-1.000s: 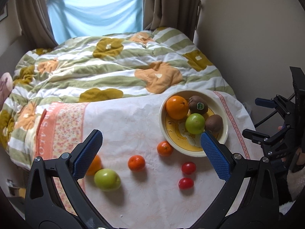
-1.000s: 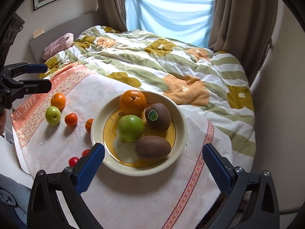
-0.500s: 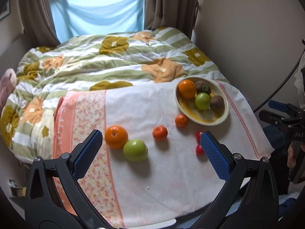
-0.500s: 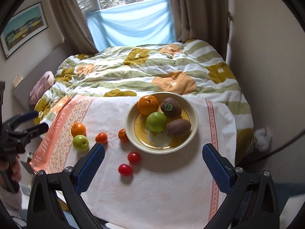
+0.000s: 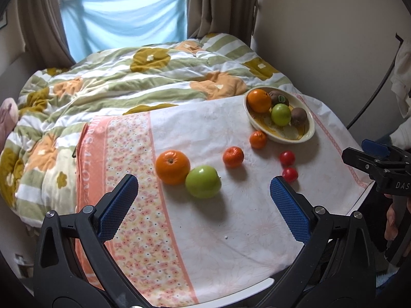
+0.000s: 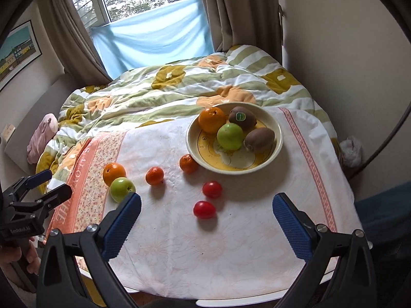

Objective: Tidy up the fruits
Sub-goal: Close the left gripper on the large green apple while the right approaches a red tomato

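Note:
A cream bowl on the white cloth holds an orange, a green apple and two kiwis. Loose on the cloth lie an orange, a green apple, two mandarins and two red tomatoes. My left gripper is open and empty, just short of the loose green apple. My right gripper hovers open and empty over the near cloth, with a tomato between its fingers' line of sight.
The cloth-covered table stands against a bed with a flowered quilt. A wall runs along the right. A window with a blue sheet is behind. A hand holds the right gripper's handle at the table's right edge.
Both grippers have pulled back and up from the bowl toward the table's near edge. The left one has swung left, now facing the loose orange and apple. No fruit moved.

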Motion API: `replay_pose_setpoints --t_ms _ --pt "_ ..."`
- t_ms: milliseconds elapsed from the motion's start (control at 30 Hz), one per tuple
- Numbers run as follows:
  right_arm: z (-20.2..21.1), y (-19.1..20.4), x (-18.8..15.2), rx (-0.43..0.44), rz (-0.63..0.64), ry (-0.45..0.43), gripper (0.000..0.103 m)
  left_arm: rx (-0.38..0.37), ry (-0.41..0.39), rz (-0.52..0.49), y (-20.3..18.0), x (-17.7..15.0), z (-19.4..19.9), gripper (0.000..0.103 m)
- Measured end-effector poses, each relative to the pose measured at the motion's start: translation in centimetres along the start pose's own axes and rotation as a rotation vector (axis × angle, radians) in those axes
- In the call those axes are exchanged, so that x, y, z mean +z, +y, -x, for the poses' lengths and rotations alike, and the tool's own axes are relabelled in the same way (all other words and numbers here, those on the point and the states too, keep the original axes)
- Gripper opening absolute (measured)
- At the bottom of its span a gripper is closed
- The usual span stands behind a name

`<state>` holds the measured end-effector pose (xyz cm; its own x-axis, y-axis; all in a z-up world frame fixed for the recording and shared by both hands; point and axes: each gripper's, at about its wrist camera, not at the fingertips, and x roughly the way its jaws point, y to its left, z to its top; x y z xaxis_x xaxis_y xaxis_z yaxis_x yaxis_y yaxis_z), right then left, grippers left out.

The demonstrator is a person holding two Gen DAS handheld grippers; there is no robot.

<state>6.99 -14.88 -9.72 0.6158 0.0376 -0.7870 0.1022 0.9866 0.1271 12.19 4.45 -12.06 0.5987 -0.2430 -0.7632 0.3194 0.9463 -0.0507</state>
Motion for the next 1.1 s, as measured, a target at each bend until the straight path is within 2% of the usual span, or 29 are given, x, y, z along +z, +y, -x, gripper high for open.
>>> replay_pose_setpoints --t_ms 133,233,600,700,967,1067,1100 --pt "-1.4 0.7 -1.5 -0.055 -0.003 0.008 0.102 -0.016 0.005 -0.032 0.0 -1.1 -1.9 0.103" --pt "-2.5 1.0 -2.3 -0.076 -0.004 0.013 0.102 -0.031 0.021 -0.018 0.0 -1.8 -3.9 0.103" --pt "-6.9 1.3 -4.2 -0.08 -0.027 0.046 0.102 -0.041 0.079 0.15 0.7 -2.0 -10.0 0.098" --pt "-7.9 1.1 -4.3 -0.078 -0.032 0.064 0.102 -0.032 0.108 0.17 0.8 -2.0 -11.4 0.087" --pt "-9.1 0.5 -4.6 -0.07 -0.038 0.096 0.102 -0.036 0.165 0.218 1.0 -2.6 -13.5 0.074" --pt "-9.5 0.4 -4.6 -0.068 -0.041 0.109 0.102 -0.018 0.177 0.219 1.1 -2.7 -13.9 0.061" --pt "-9.6 0.3 -4.5 -0.066 -0.044 0.113 0.102 -0.018 0.178 0.221 1.1 -2.8 -14.0 0.061"
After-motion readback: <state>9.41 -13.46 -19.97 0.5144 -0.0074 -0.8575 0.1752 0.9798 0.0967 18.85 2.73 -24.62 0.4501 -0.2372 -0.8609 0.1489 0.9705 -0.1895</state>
